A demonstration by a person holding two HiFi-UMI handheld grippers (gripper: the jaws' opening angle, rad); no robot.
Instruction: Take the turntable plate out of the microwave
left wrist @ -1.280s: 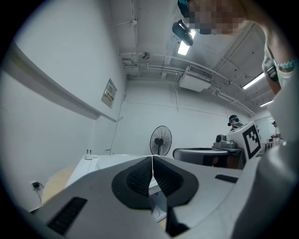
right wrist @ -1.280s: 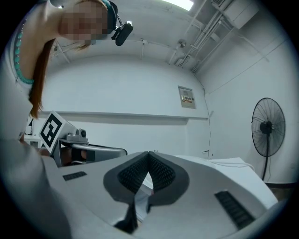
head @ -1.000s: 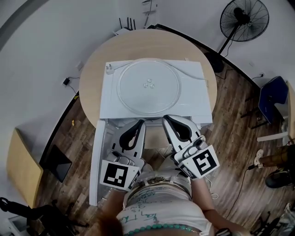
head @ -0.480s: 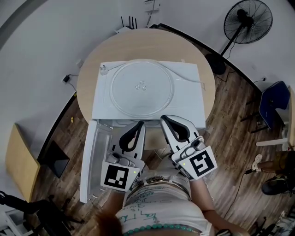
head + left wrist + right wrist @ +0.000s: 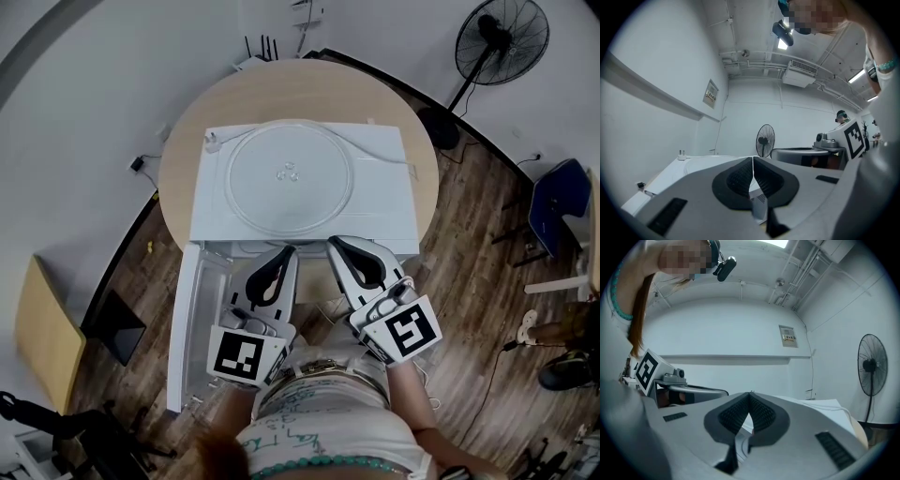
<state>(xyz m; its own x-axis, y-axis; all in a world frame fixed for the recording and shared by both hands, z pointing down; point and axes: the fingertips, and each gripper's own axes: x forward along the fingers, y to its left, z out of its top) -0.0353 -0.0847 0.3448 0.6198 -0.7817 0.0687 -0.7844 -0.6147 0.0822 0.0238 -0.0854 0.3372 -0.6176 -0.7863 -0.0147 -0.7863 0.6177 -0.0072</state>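
Turntable plate lies atop microwave beyond left gripper, right gripper (both closed).

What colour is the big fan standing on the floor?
Black. The fan shows best in the head view, at the top right.

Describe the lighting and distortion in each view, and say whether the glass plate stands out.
Head view: evenly lit, strong fisheye bending straight edges; the clear turntable plate barely stands out against the white microwave top. Left gripper view: dark circular vignette, ceiling lights blown out. Right gripper view: same vignette, flat soft light, fan squashed into an oval near the rim.
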